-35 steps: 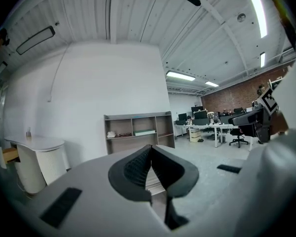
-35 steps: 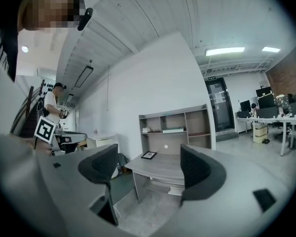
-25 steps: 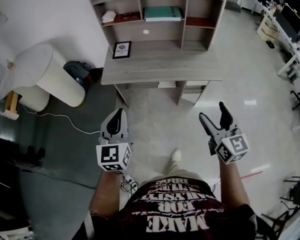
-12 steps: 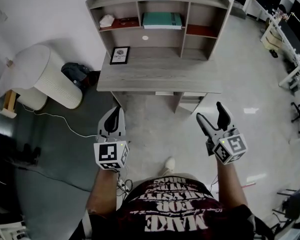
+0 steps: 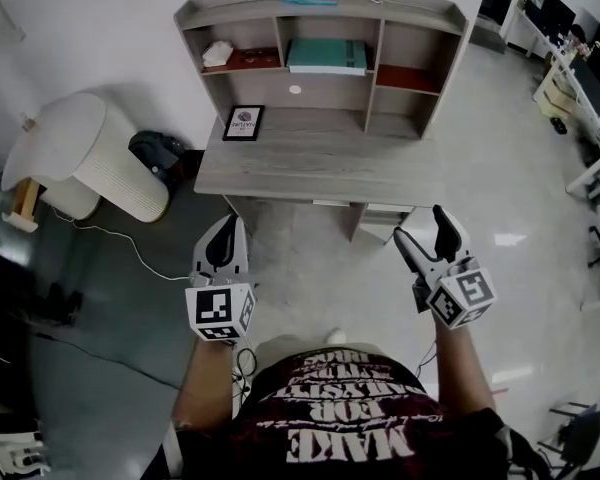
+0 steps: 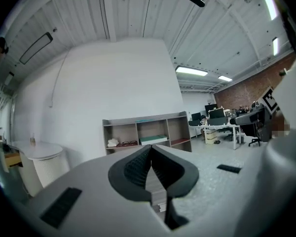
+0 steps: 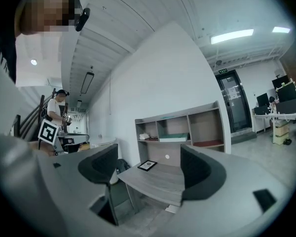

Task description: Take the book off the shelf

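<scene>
Lying flat, teal flat book [image 5: 326,56] sits in middle bay of grey wooden shelf unit [image 5: 230,10], at 12 o'clock beyond grey wooden desk [image 5: 310,163]. Likely stiff, fairly light, cover maybe slick; pinch its front edge. Left claw [image 5: 232,226] pressed together, empty. Right claw [image 5: 421,225] spread apart, empty. Both well short of desk. Right gripper view shows book's edge thickness; head view mostly its cover.

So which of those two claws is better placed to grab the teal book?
Probably the right gripper: its jaws stand open, while the left gripper is shut. Both are well short of the book in the middle compartment of the shelf.
</scene>
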`<state>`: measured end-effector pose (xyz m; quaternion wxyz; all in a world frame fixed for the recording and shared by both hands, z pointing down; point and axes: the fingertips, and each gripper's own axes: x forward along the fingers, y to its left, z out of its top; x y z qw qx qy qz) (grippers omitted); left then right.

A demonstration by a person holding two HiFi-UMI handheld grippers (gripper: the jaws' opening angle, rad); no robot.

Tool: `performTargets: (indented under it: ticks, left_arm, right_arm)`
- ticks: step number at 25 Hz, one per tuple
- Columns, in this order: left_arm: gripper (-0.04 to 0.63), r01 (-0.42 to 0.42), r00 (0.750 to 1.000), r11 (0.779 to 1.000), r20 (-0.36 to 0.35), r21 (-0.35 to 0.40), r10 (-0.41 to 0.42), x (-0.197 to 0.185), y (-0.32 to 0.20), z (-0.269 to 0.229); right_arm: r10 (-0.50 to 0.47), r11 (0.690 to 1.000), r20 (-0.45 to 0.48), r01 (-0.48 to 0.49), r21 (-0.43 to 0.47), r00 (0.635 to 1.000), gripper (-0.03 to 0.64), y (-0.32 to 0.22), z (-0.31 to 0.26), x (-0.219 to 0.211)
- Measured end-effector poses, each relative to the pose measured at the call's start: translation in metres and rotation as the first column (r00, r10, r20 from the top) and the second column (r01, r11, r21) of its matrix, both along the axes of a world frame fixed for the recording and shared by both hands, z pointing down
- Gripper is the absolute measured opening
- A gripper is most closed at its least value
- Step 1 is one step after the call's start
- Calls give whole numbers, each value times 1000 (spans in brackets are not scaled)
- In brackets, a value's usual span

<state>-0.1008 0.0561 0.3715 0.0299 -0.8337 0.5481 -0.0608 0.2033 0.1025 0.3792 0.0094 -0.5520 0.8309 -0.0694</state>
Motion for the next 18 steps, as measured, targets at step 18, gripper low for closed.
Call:
performTargets:
  ticks: [18]
  left_arm:
    - [8, 2, 1000, 1000, 2, -23, -2, -2, -35, 16]
  right_arm:
    - [0, 1000, 31, 1, -29, 1000, 394, -43, 20, 0]
